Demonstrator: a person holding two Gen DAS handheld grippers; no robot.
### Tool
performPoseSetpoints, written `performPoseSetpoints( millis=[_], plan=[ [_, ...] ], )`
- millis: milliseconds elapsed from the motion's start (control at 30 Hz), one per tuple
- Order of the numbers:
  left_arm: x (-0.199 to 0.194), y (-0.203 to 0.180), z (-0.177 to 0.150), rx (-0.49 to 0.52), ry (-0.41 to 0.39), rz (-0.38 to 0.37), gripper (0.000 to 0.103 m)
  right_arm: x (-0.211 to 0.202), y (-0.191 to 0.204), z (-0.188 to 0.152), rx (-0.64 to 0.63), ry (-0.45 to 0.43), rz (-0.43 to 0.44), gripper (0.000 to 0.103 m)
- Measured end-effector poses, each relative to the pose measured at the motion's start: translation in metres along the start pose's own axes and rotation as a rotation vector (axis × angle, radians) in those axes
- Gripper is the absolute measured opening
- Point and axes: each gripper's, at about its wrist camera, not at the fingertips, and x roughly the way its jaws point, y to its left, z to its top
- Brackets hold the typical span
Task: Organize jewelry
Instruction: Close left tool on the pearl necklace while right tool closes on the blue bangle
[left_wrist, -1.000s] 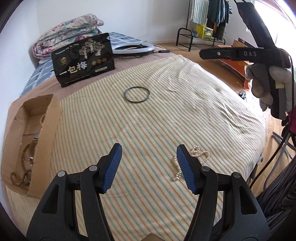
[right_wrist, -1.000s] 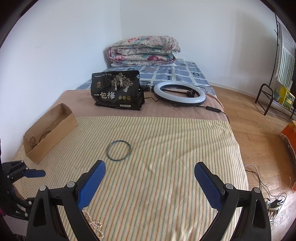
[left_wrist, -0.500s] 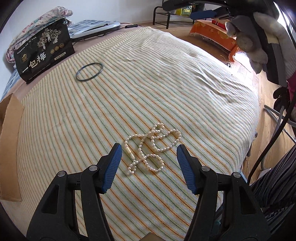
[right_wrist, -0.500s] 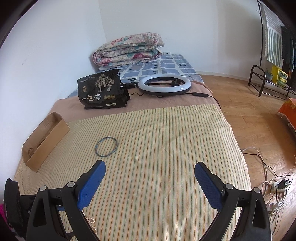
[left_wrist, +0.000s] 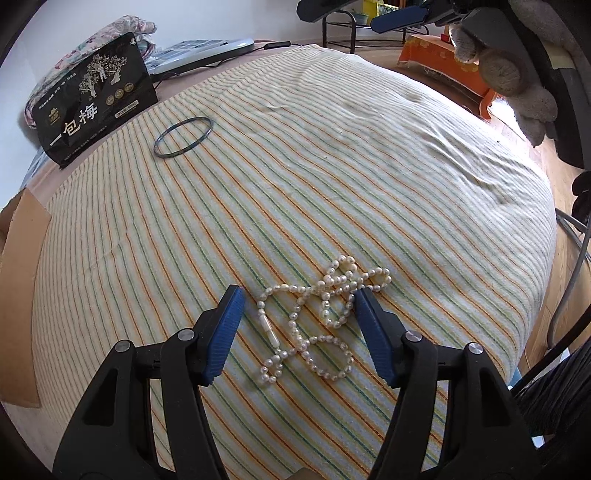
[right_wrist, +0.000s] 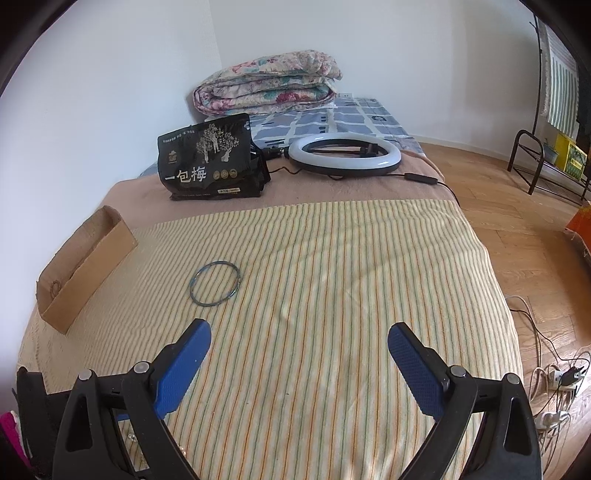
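A white pearl necklace (left_wrist: 317, 314) lies tangled on the striped bedcover, right between the blue pads of my left gripper (left_wrist: 299, 299), which stands open just above it without touching. A dark green bangle (left_wrist: 183, 137) lies farther off toward the black bag; the right wrist view shows the same bangle (right_wrist: 215, 283) ahead and left. My right gripper (right_wrist: 299, 339) hangs open over bare cover with nothing between its fingers. The cardboard box (right_wrist: 86, 264) stands at the bed's left edge, and a beaded piece shows inside it.
A black printed bag (right_wrist: 210, 158) and a ring light (right_wrist: 344, 154) with its cable lie at the far end, a folded floral quilt (right_wrist: 267, 83) behind them. The right gripper's arm and gloved hand (left_wrist: 513, 70) hang at the left view's top right. Floor cables (right_wrist: 554, 373) lie right.
My left gripper has dropped and swung over the pearl necklace, which now lies between its pads instead of beside the right pad. The right gripper sank slightly and turned toward the bangle.
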Motion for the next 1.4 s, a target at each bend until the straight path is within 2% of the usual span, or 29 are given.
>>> performPoseSetpoints(
  millis=[100,233,333,733,1233,1300,1400],
  plan=[
    [-0.001,0.006,0.000,-0.007,-0.013,-0.002,0.054,0.015,0.009,0.004,-0.017,0.012,0.007,0.098],
    [-0.002,0.014,-0.001,-0.018,-0.023,0.021,0.027,0.039,0.021,0.010,-0.035,0.033,0.016,0.098],
    [-0.001,0.026,-0.001,-0.063,-0.026,0.022,0.010,0.059,0.034,0.015,-0.053,0.047,0.027,0.098],
    [-0.004,0.071,-0.006,-0.168,-0.036,0.038,0.009,0.122,0.094,0.016,-0.204,0.108,0.064,0.098],
    [-0.007,0.125,-0.009,-0.293,-0.048,0.089,0.009,0.158,0.109,0.020,-0.264,0.159,0.020,0.100],
    [-0.007,0.131,-0.009,-0.306,-0.049,0.112,0.009,0.159,0.109,0.020,-0.264,0.161,0.021,0.099],
    [-0.009,0.143,-0.010,-0.341,-0.054,0.121,0.009,0.158,0.110,0.020,-0.268,0.164,0.039,0.090]
  ],
)
